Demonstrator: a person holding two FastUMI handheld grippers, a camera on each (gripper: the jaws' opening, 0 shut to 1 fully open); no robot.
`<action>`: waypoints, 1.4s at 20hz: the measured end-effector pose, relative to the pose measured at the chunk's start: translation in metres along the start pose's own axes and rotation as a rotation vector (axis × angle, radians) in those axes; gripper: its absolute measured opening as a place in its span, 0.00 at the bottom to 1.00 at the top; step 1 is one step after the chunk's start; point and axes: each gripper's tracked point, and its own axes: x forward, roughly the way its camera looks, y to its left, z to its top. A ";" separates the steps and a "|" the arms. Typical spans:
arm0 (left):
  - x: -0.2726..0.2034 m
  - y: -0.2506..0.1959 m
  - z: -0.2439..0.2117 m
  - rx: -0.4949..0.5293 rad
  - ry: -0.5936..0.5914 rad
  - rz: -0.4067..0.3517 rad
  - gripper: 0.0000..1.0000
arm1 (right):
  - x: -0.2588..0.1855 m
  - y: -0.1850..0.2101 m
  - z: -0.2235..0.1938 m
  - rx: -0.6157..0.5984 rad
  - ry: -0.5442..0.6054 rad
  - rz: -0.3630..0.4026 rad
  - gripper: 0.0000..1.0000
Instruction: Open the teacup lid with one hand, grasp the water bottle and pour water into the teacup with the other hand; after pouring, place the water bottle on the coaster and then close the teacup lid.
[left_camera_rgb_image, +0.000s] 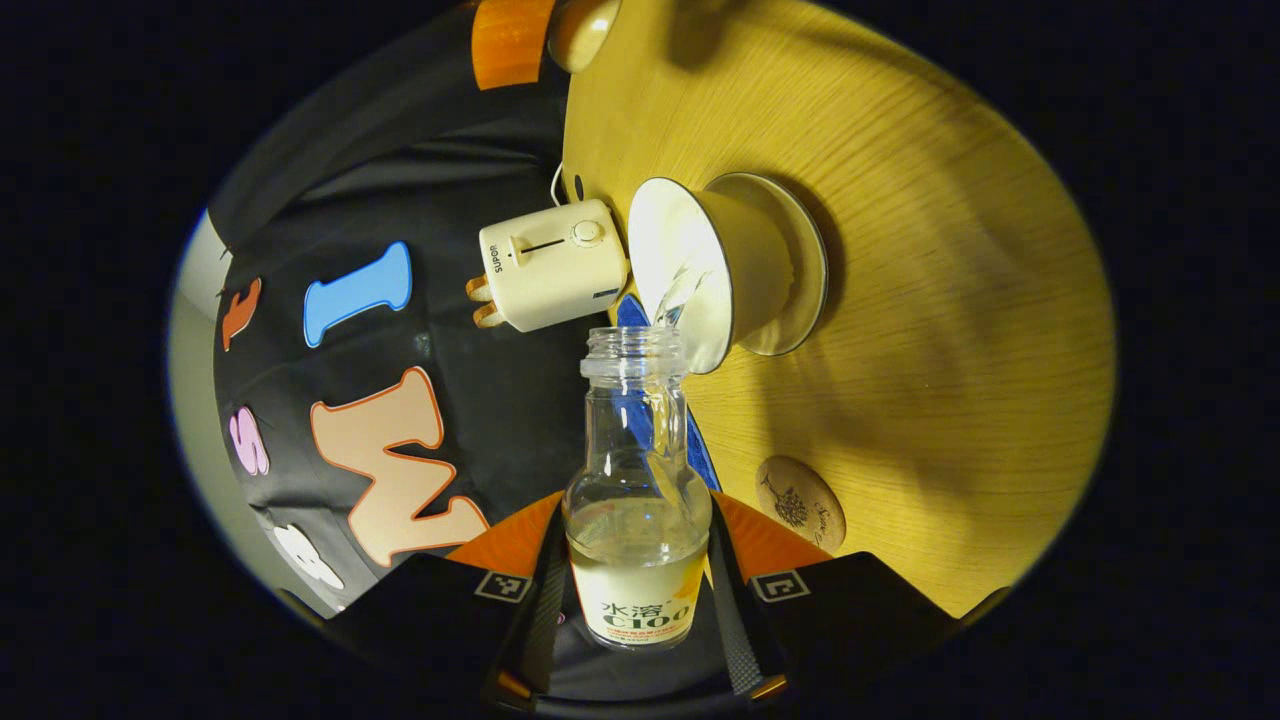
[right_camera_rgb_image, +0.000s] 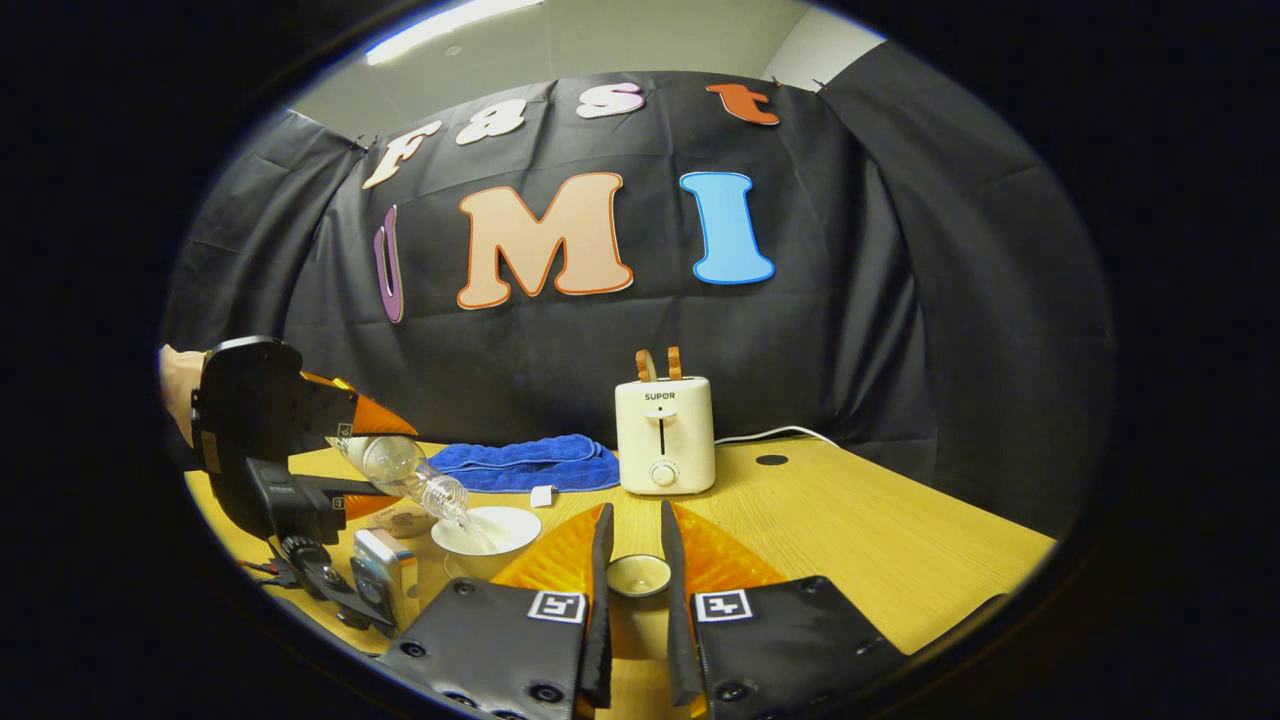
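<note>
Left claw (left_camera_rgb_image: 640, 600) tilts water bottle (left_camera_rgb_image: 637, 470) over teacup (left_camera_rgb_image: 700, 270) rim, near table (left_camera_rgb_image: 950, 350) edge.

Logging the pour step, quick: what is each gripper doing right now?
Left gripper: shut on the water bottle, tipped and pouring into the teacup.
Right gripper: holding the teacup lid between its fingers.

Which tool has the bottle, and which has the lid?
The left tool is shut on the tilted bottle, pouring into the teacup. The right tool grips the lid, held upturned.
</note>
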 end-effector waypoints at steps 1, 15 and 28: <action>-0.001 0.000 -0.001 0.015 0.008 -0.004 0.63 | 0.000 0.000 0.000 0.001 0.000 0.000 0.25; -0.007 0.022 0.007 0.241 0.029 0.002 0.64 | 0.001 -0.004 0.001 0.027 0.001 -0.003 0.25; -0.007 0.031 0.009 0.284 0.025 0.005 0.65 | 0.000 -0.007 0.001 0.044 0.003 -0.002 0.25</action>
